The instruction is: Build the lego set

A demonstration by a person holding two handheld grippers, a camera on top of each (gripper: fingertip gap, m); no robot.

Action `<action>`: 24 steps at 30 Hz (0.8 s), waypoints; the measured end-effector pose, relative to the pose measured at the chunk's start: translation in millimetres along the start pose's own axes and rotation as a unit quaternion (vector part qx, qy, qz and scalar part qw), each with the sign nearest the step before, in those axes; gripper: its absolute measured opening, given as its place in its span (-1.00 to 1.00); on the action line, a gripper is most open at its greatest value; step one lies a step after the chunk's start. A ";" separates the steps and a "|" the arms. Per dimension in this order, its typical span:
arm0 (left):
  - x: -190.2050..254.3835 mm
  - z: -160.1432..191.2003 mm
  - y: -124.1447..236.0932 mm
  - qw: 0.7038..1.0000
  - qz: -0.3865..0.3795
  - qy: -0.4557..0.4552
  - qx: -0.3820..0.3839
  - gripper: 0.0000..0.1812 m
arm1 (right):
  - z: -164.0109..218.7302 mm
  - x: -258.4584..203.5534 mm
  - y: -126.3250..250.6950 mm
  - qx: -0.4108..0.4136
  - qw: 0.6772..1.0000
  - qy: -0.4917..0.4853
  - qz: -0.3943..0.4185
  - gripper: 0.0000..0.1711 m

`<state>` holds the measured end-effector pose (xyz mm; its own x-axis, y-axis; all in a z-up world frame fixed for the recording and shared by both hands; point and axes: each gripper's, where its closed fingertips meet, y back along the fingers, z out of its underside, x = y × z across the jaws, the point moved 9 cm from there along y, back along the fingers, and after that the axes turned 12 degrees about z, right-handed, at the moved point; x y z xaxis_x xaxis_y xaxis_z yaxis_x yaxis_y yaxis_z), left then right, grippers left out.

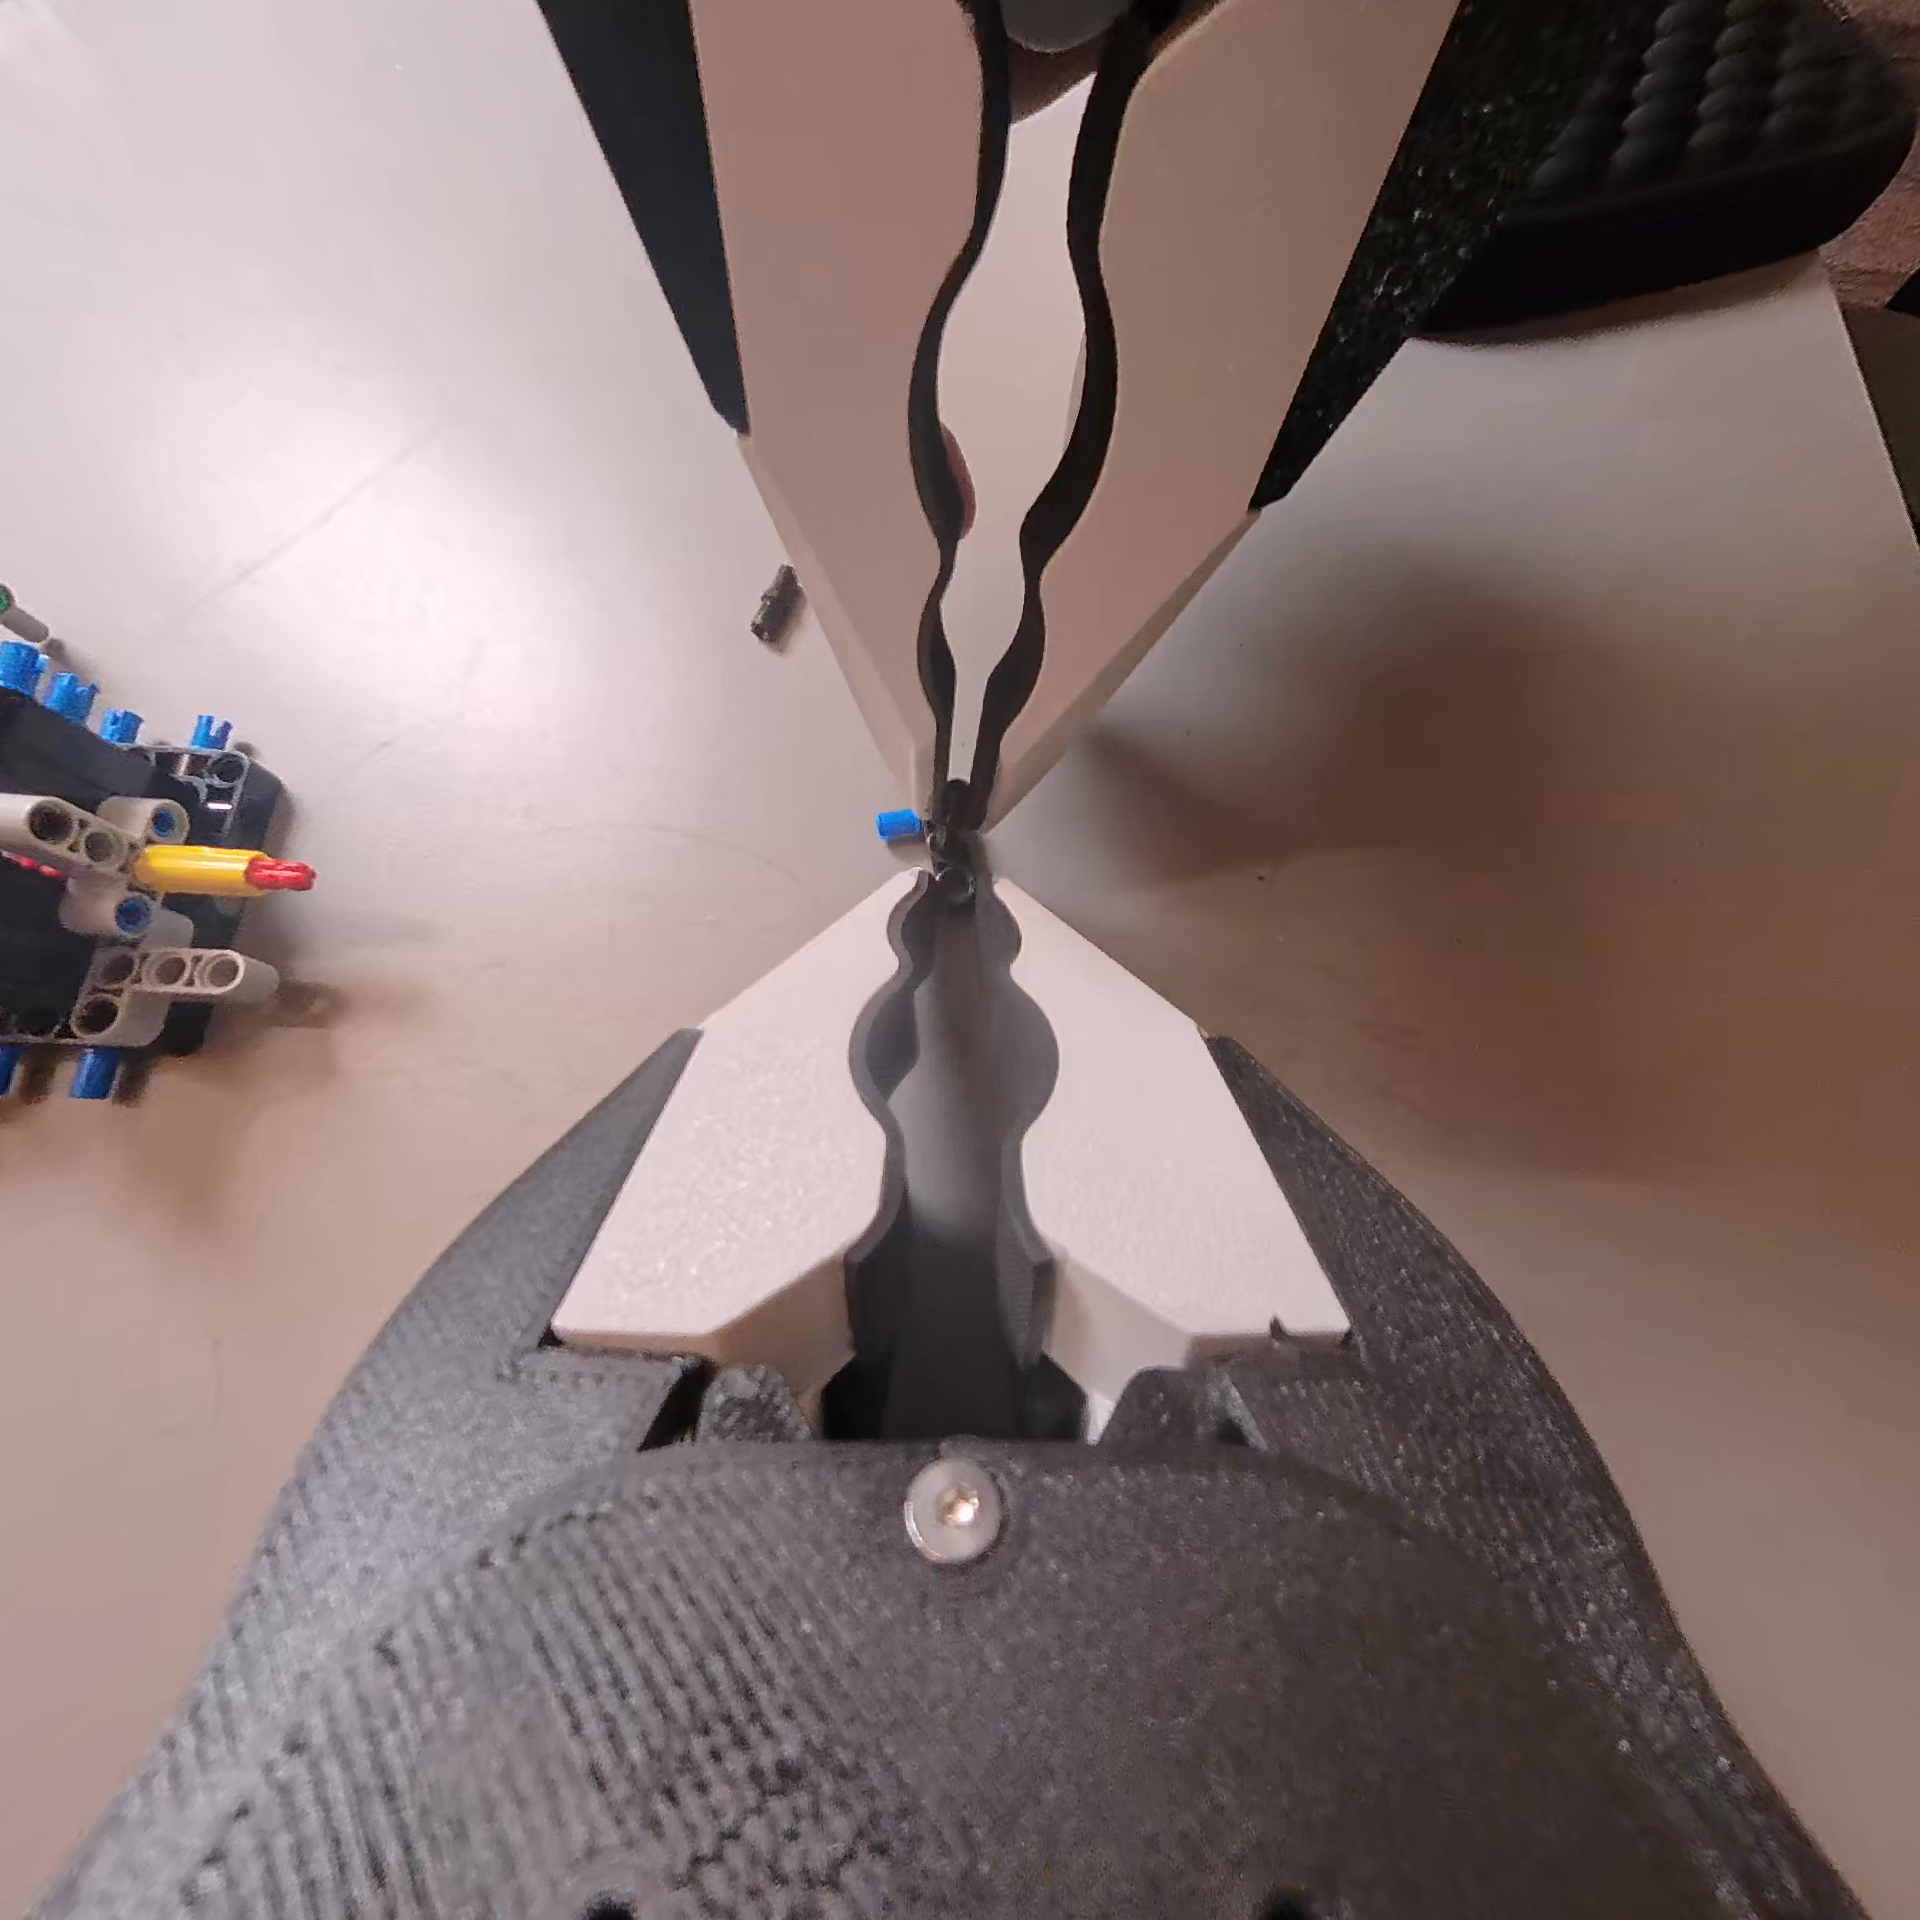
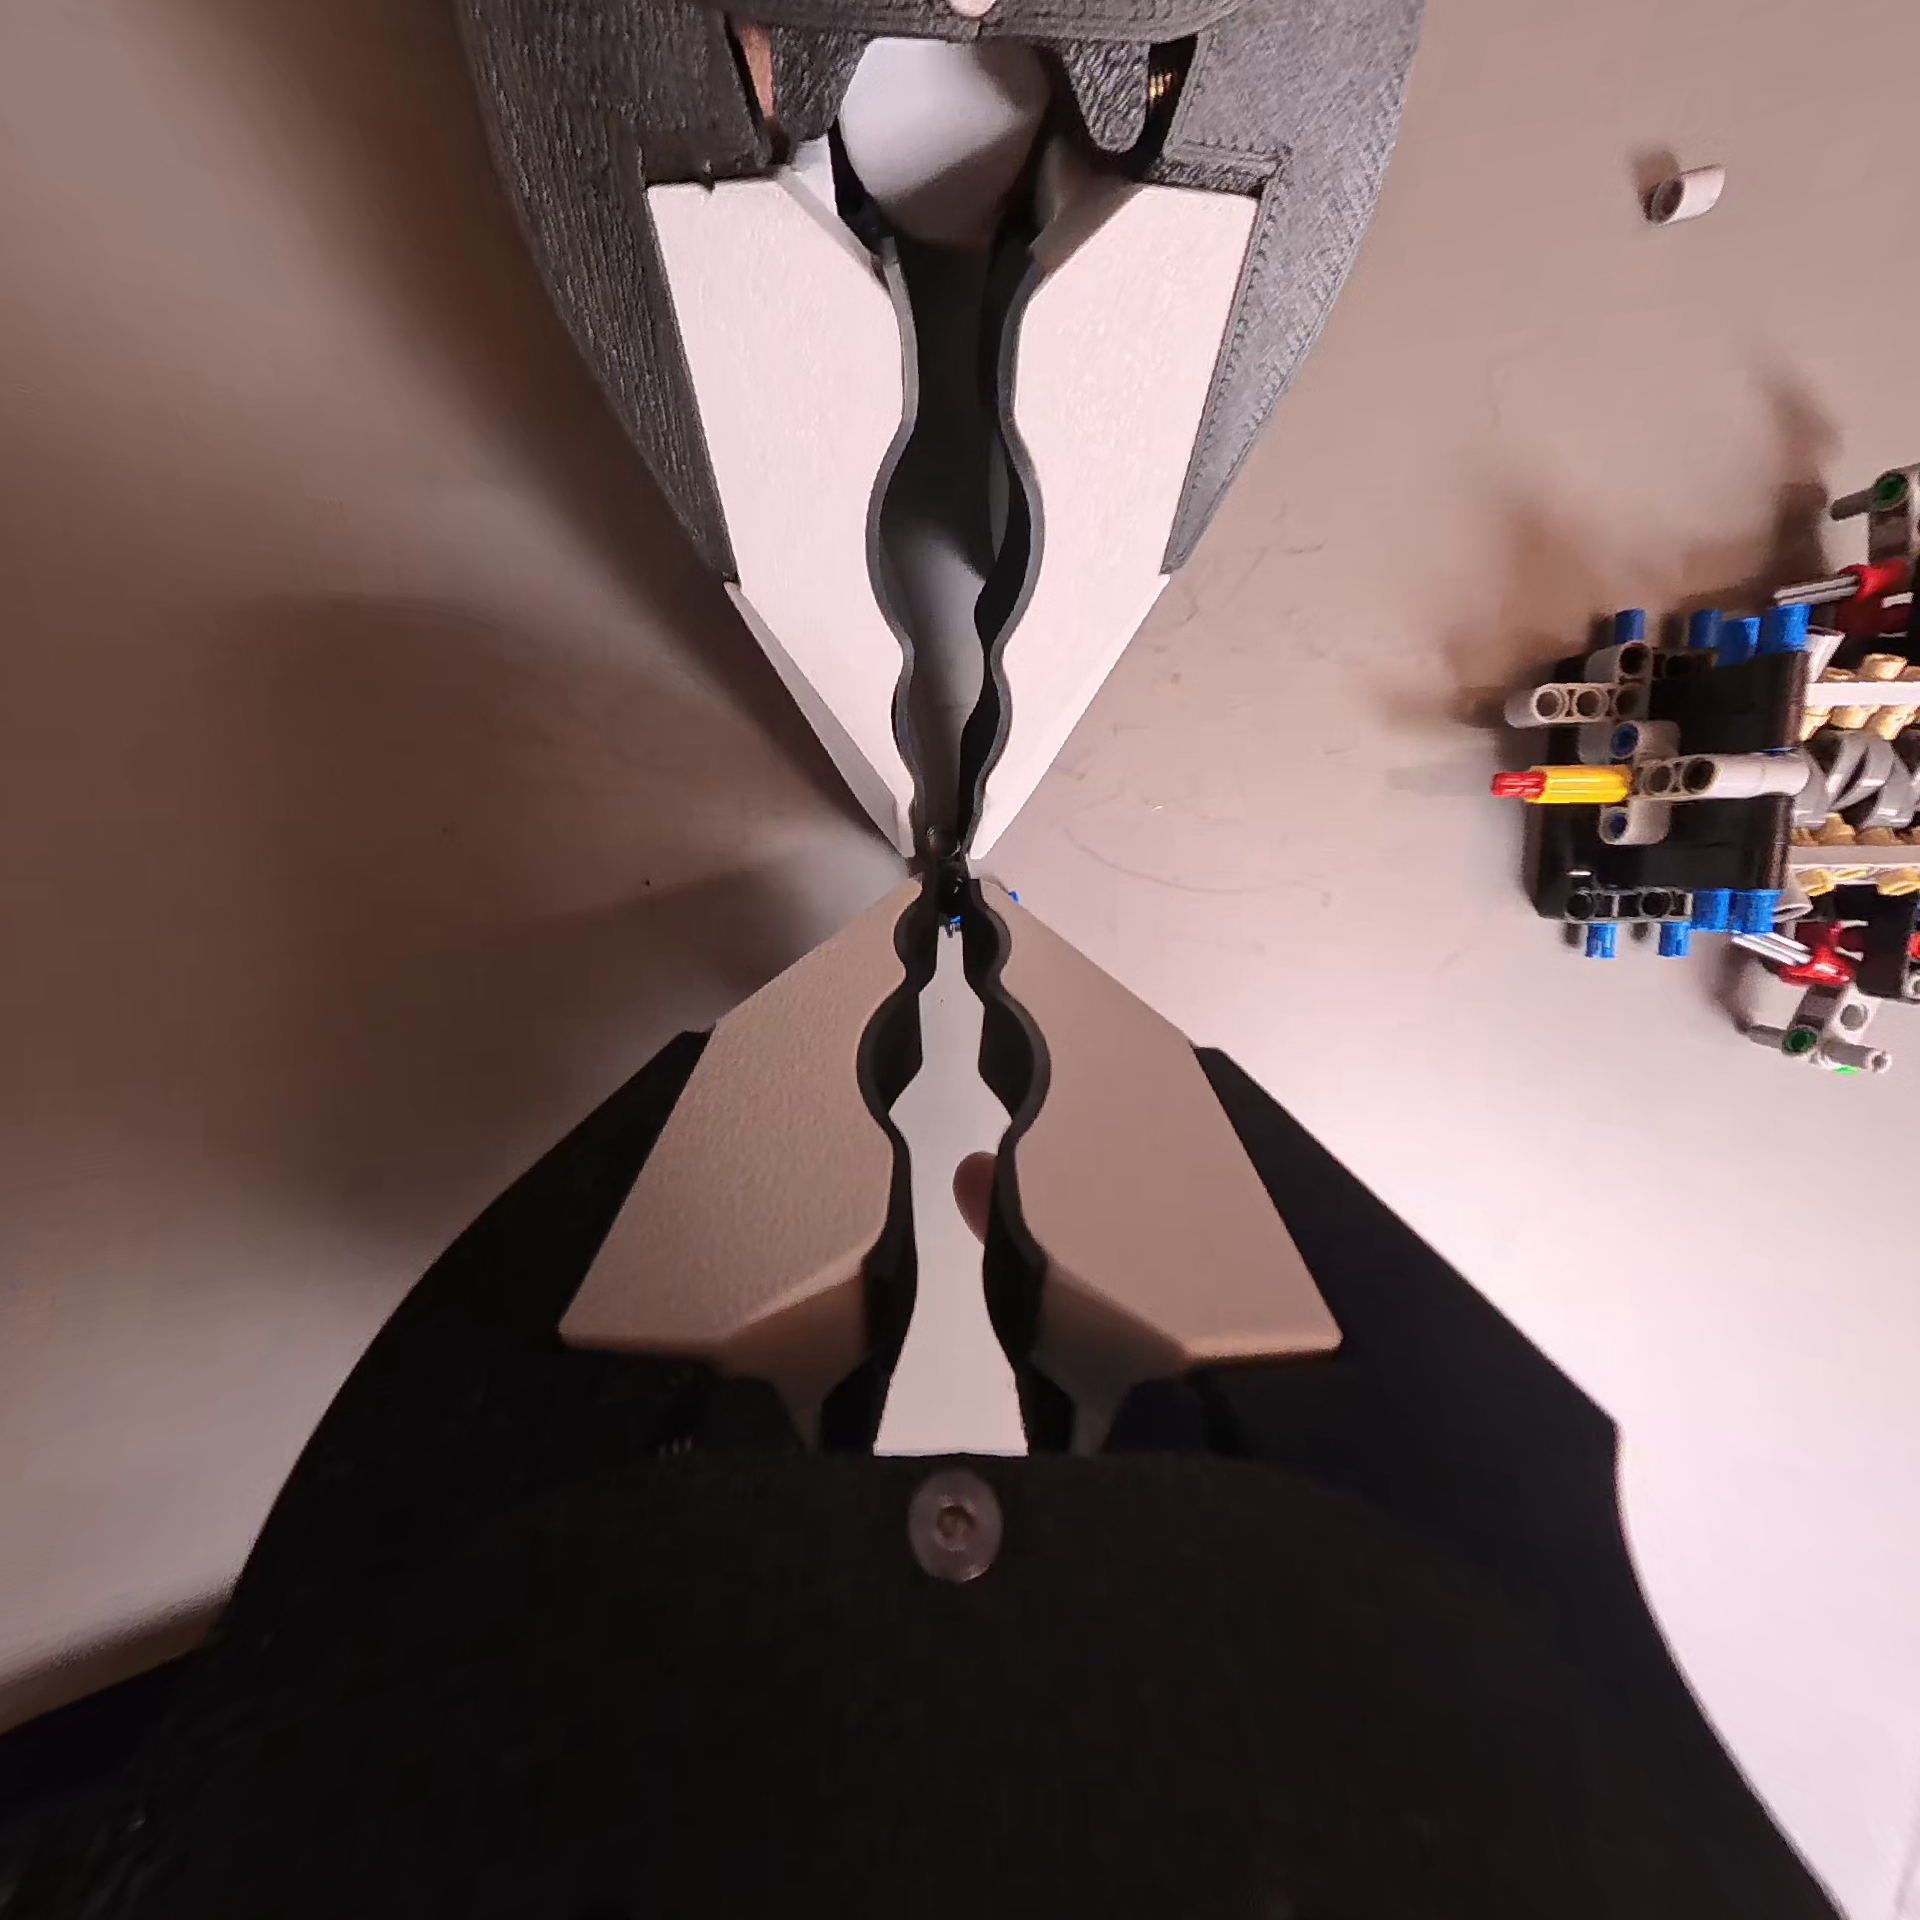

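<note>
My two grippers meet tip to tip above the beige table. In the left wrist view my left gripper (image 1: 956,885) comes up from below and my right gripper (image 1: 961,798) comes down from above. Both are shut on the ends of a small black lego pin (image 1: 954,842). The right wrist view shows the same hold: right gripper (image 2: 948,916), left gripper (image 2: 943,844), black pin (image 2: 948,881). The part-built lego model (image 1: 125,883) of black, grey, blue and yellow pieces sits on the table at the far left, apart from both grippers. It also shows at the right of the right wrist view (image 2: 1714,810).
A loose blue pin (image 1: 894,824) lies on the table just left of the fingertips. A loose black pin (image 1: 774,603) lies farther off beside the right gripper. A small grey bush (image 2: 1681,192) lies at the upper right. A black mat (image 1: 1683,156) covers the table's far corner.
</note>
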<state>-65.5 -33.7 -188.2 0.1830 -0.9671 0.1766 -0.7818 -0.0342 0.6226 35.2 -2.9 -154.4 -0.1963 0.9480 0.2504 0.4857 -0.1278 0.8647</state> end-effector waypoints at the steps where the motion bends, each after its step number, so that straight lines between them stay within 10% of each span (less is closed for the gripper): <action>1: 0.2 0.1 0.0 1.000 0.000 -0.001 0.000 -0.93 | 0.0 -0.1 -0.1 0.000 1.000 0.001 0.001 -0.98; 24: 0.9 0.3 -0.3 1.000 0.005 -0.007 -0.001 -0.93 | -7.6 -0.6 -7.9 -0.042 0.998 0.031 -0.021 -0.98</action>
<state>-65.3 -34.7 -188.4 0.1668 -0.9710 0.1716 -0.7817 -0.0241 0.6232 25.1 -4.8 -158.1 -0.2680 0.9337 0.2375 0.4029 -0.1153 0.9079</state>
